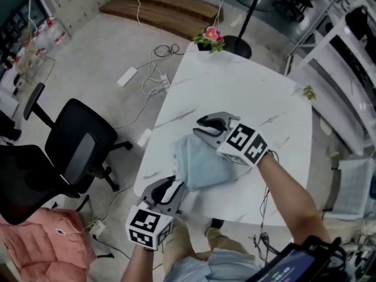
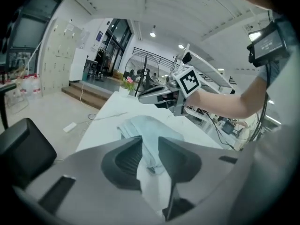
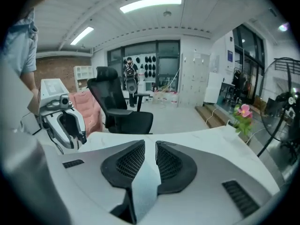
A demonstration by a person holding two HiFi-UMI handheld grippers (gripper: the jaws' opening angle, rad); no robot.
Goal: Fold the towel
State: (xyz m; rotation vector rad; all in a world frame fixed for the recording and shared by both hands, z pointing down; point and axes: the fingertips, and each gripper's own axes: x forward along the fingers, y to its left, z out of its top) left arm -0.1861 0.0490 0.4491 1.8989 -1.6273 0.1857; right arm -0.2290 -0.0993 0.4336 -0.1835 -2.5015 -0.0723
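Observation:
A light blue towel (image 1: pixel 202 164) lies folded into a thick pad near the front of the white marble table (image 1: pixel 235 87). My right gripper (image 1: pixel 198 127) hovers just over the towel's far edge, pointing left, its jaws slightly apart with nothing pinched. In the right gripper view the towel (image 3: pixel 145 186) shows below the narrow gap of that gripper (image 3: pixel 150 144). My left gripper (image 1: pixel 179 187) sits at the towel's near left corner. In the left gripper view its jaws (image 2: pixel 150 138) stand apart, with the towel (image 2: pixel 150 123) beyond them and the right gripper (image 2: pixel 143 96) above it.
A pot of pink flowers (image 1: pixel 210 38) stands at the table's far corner. A black office chair (image 1: pixel 79 148) and a pink cushioned seat (image 1: pixel 41 239) are on the left. Cables and a power strip (image 1: pixel 127 76) lie on the floor, beside a fan stand's base (image 1: pixel 238 44).

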